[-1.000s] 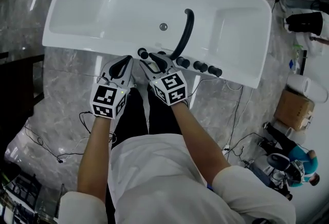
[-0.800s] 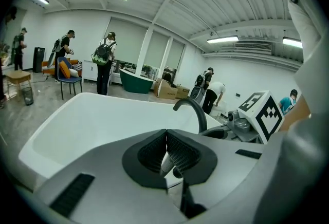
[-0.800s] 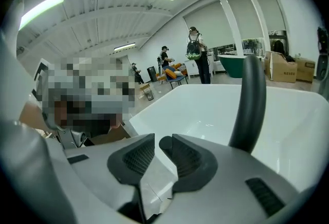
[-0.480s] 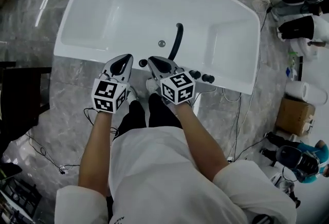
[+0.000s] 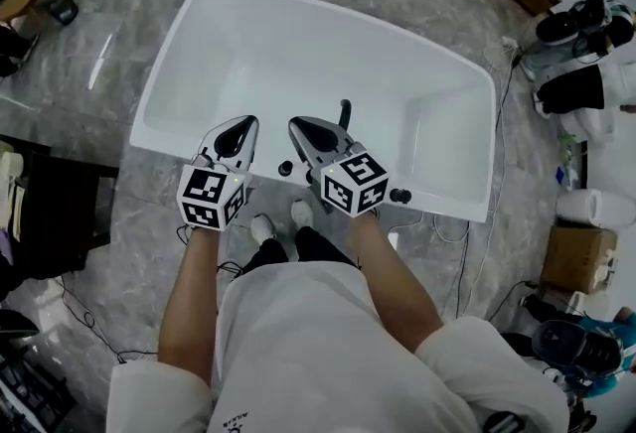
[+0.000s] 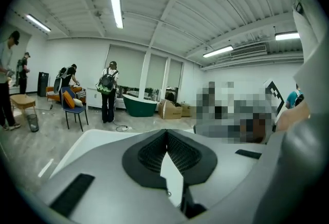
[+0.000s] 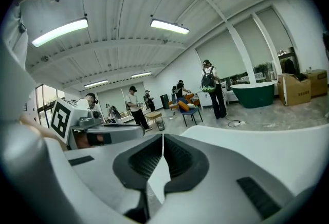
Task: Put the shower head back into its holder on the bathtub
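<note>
Closest to the camera, the person's forearms are holding two grippers side by side. The left gripper [image 5: 238, 126] is hovering with its jaws pressed together, gripping nothing. The right gripper [image 5: 304, 128] is likewise hovering with its jaws shut and empty. Just below and between them, the small black shower head [image 5: 285, 168] is sitting on the near rim of the white oval bathtub [image 5: 258, 44]. Beyond, a brown cardboard box [image 5: 574, 257] is standing on the grey marble floor [image 5: 124, 213].
</note>
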Demonstrator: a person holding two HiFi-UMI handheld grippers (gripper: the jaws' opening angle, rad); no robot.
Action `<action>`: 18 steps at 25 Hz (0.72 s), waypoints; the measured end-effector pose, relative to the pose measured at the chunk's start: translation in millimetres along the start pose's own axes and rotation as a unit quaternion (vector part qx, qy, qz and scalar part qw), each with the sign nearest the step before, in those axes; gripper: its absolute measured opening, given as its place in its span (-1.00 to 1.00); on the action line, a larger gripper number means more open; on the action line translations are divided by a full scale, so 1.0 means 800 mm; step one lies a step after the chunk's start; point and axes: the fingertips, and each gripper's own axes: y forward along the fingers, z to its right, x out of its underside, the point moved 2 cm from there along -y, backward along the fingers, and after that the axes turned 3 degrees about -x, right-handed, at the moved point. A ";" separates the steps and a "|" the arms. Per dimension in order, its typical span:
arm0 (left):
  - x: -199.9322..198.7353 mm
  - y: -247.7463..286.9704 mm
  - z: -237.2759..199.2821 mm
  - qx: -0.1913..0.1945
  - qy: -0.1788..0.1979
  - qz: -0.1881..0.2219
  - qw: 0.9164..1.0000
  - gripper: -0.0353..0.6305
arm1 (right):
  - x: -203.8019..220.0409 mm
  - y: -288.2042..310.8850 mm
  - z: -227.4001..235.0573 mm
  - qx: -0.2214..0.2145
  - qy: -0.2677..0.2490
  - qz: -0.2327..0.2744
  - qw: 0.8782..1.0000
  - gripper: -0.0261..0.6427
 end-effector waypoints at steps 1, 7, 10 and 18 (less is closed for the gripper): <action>-0.013 0.000 -0.001 -0.002 0.003 0.009 1.000 -0.86 | -0.013 0.001 -0.002 -0.006 -0.004 0.007 1.000 -0.85; -0.073 -0.010 -0.004 -0.016 0.014 0.055 0.998 -0.86 | -0.073 -0.003 -0.008 -0.024 -0.021 0.040 0.999 -0.85; -0.095 -0.021 -0.009 -0.024 0.020 0.067 0.997 -0.86 | -0.094 -0.005 -0.016 -0.027 -0.031 0.048 0.998 -0.85; -0.156 -0.066 -0.007 -0.039 0.020 0.113 0.993 -0.86 | -0.151 -0.028 -0.047 -0.044 -0.083 0.078 0.993 -0.85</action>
